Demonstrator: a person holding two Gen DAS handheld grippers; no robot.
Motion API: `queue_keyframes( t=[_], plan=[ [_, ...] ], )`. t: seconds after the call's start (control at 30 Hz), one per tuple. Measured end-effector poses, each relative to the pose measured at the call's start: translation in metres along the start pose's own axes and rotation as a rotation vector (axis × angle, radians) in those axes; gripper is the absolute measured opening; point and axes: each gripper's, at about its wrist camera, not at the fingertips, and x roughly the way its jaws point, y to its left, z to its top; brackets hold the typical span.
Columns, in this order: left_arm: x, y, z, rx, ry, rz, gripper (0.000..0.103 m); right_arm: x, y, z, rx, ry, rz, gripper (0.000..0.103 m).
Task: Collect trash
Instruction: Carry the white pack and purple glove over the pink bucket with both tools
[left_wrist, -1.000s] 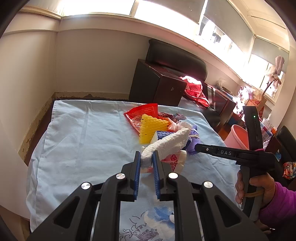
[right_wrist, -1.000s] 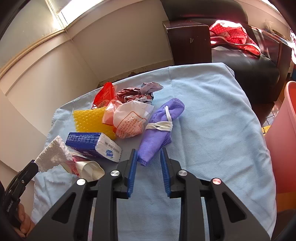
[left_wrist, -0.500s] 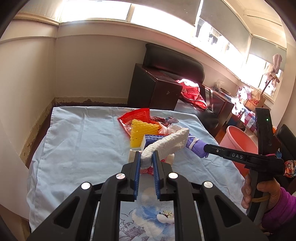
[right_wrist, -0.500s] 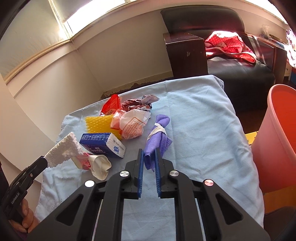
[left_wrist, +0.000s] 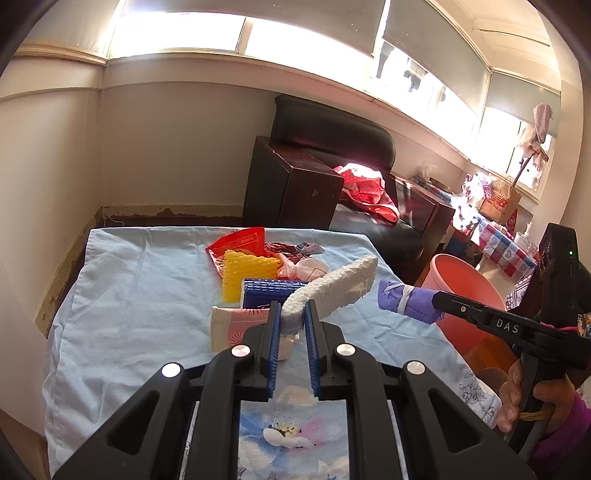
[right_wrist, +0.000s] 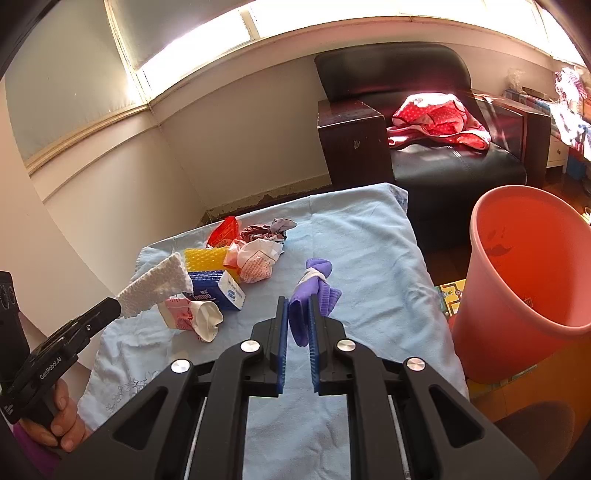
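Observation:
My left gripper (left_wrist: 291, 308) is shut on a white foam net strip (left_wrist: 334, 286) and holds it above the table; the strip also shows in the right wrist view (right_wrist: 153, 288). My right gripper (right_wrist: 298, 304) is shut on a purple face mask (right_wrist: 314, 288) and holds it lifted over the blue cloth; the mask also shows in the left wrist view (left_wrist: 406, 301). A pile of trash lies on the table: a yellow foam net (left_wrist: 245, 269), a blue tissue pack (right_wrist: 218, 288), a red wrapper (left_wrist: 240, 242), a crumpled white bag (right_wrist: 255, 258) and a pink paper cup (right_wrist: 192, 314).
A salmon-pink bin (right_wrist: 528, 273) stands on the floor right of the table, open side up. A light blue cloth (right_wrist: 369, 258) covers the table. A dark armchair (right_wrist: 436, 147) with a red garment stands behind. The wall lies left.
My right gripper closed on the purple mask and lifted it off the cloth, toward the bin side. My left gripper rose and pulled back with the foam strip still held.

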Motion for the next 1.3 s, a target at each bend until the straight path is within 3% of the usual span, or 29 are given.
queue_keyframes(
  t=[0.57, 1.0, 1.3],
  plan=[
    [0.008, -0.069, 0.009, 0.039, -0.024, -0.066, 0.012, -0.07, -0.045, -0.003, 0.05, -0.141, -0.089, 0.011],
    [0.045, -0.146, 0.017, 0.13, -0.003, -0.144, 0.012, -0.102, -0.111, -0.003, 0.163, -0.229, -0.219, 0.011],
    [0.084, -0.194, 0.017, 0.189, 0.042, -0.182, 0.012, -0.101, -0.149, -0.006, 0.213, -0.217, -0.276, 0.011]
  ],
)
